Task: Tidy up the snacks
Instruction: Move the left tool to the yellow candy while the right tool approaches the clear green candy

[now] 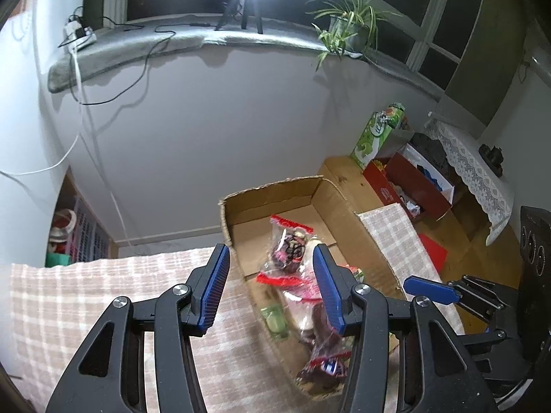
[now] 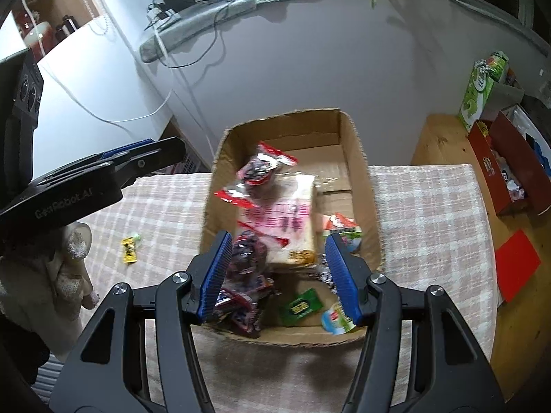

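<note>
Reading "GenRobot.AI" in pale letters, the left gripper (image 2: 137,158) shows its black arm from the side in the right wrist view, while print on the snack packets (image 2: 275,220) is too blurred to make out. Both the left gripper (image 1: 272,289) and right gripper (image 2: 279,275) hang wide apart and empty above the cardboard box (image 2: 361,158) on the checked tablecloth (image 2: 430,213), where the packets lie heaped; a yellow packet (image 2: 130,249) lies outside on the cloth.

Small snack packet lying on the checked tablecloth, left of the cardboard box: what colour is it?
Yellow packet with dark print; right wrist view shows it best.
</note>
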`<state>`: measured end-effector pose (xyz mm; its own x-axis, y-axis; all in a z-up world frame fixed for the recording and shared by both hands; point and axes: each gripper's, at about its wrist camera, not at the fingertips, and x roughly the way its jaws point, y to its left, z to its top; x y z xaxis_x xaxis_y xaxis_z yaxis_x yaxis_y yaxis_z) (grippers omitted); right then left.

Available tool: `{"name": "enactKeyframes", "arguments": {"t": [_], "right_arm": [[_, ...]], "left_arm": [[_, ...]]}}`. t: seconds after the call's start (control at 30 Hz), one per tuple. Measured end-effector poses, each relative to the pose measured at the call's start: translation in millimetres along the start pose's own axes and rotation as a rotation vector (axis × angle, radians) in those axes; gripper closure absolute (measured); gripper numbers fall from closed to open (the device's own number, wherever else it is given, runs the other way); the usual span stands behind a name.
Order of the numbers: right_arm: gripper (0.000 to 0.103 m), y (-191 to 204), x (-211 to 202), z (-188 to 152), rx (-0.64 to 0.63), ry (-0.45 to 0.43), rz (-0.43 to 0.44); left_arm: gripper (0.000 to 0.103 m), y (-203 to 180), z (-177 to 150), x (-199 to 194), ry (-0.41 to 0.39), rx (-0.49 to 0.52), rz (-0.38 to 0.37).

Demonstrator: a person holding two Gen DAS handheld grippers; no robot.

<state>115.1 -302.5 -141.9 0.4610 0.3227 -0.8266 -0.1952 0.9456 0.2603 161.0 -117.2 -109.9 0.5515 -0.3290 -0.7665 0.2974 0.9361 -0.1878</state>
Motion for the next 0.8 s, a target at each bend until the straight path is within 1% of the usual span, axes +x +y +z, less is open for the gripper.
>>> {"name": "enactKeyframes", "arguments": {"t": [0.17,0.27,0.37,0.47,0.63,0.73,0.8], "right_arm": [[0.044,27,-4,-4,-0.044,0.001,0.032],[0.044,45,-3,-7,-0.070,0.006,0.062],[0.044,65,2,-13,-0.100,0.024,0.100],[0.044,88,11,-19,-0.135,0.051,0.141],[0.044,124,35,-33,-0.183,0.118,0.212],[0.044,137,52,-32,-0.174,0.156,0.255],[0.044,144,65,-27,-0.175,0.182,0.268]], "left_arm": [[0.054,24,-11,-10,0.004,-0.037,0.022],[0.054,45,-21,-16,0.014,-0.079,0.041],[0.054,73,-35,-23,0.023,-0.128,0.077],[0.054,99,-49,-29,0.035,-0.184,0.105],[0.054,147,-81,-42,0.058,-0.298,0.149],[0.055,163,-100,-47,0.067,-0.345,0.165],[0.056,167,-114,-48,0.076,-0.361,0.166]]}}
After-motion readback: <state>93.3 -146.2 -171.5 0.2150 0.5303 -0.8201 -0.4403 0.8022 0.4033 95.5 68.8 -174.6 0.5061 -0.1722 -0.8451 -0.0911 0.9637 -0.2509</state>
